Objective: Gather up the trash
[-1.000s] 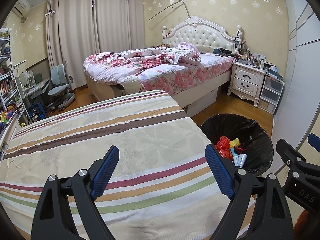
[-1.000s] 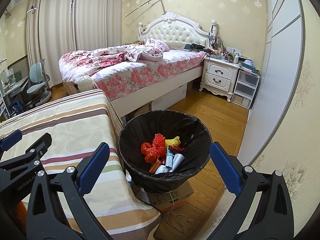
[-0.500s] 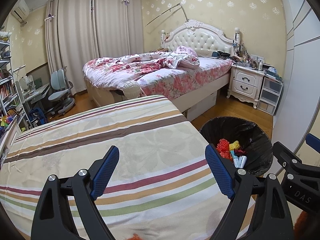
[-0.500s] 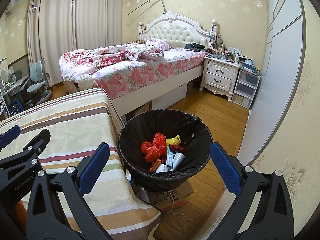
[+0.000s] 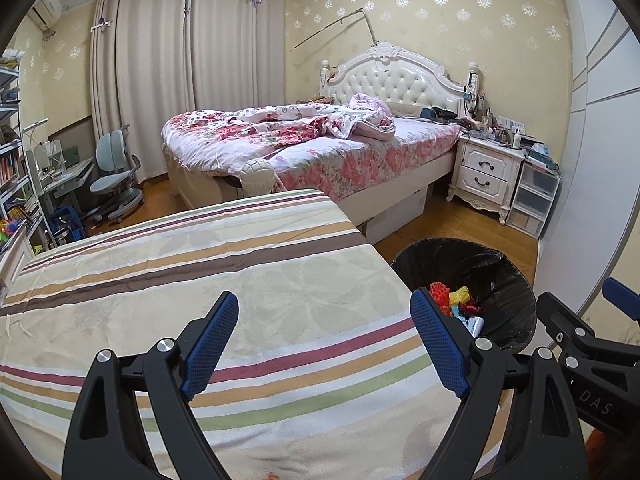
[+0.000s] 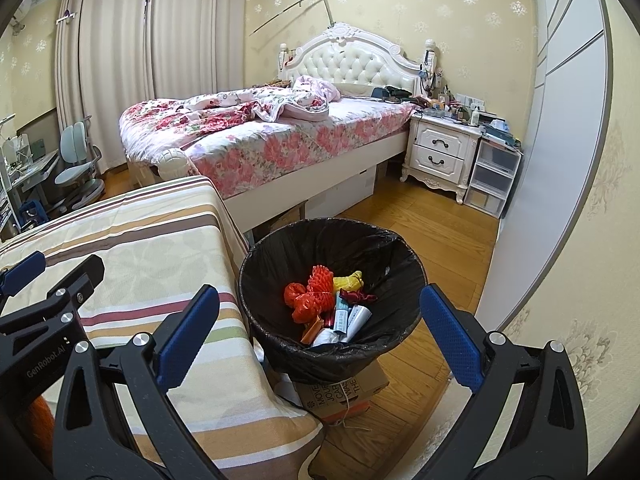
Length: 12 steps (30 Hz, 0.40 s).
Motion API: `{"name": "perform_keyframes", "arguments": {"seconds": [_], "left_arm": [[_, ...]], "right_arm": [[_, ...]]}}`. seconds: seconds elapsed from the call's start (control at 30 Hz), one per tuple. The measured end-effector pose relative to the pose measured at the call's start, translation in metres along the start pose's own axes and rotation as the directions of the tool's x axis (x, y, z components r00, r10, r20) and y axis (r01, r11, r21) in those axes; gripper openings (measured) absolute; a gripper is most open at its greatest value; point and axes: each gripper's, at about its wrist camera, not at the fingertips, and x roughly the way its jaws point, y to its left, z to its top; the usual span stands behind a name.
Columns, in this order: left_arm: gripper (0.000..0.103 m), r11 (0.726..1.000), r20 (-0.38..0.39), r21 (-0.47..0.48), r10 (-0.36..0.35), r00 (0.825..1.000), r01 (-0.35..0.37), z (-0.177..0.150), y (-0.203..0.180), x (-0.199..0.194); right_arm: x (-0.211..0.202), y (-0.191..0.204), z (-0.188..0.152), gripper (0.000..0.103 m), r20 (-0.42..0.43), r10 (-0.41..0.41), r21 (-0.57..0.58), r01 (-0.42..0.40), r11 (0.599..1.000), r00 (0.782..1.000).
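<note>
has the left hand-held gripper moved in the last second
Yes. In the left wrist view the bed and trash bin sit lower than before, so the left hand-held gripper has tilted or lifted slightly upward.

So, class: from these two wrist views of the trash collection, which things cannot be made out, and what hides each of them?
- Orange item, right wrist view: the left gripper covers most of it.
- Bottom of the trash bin, both views: the red, yellow and white trash covers it.
- Box print, right wrist view: partly under the bin.
- Nightstand clutter: too small.
</note>
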Motion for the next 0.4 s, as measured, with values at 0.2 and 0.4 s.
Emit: {"name": "perform_keyframes", "arguments": {"seconds": [0.2, 0.4], "left_arm": [[0.085, 0.999, 0.005, 0.014, 0.030, 1.000, -0.030, 0.000, 0.003, 0.001], [0.085, 0.997, -0.031, 0.013, 0.080, 0.996, -0.080, -0.004, 0.025, 0.008]], "right_arm": [[0.001, 0.003, -0.004, 0.098, -0.001, 0.008, -0.005, -0.008, 1.000, 1.000], [0.008, 0.025, -0.011, 0.098, -0.011, 0.045, -0.035, -0.045, 0.998, 0.999]]}}
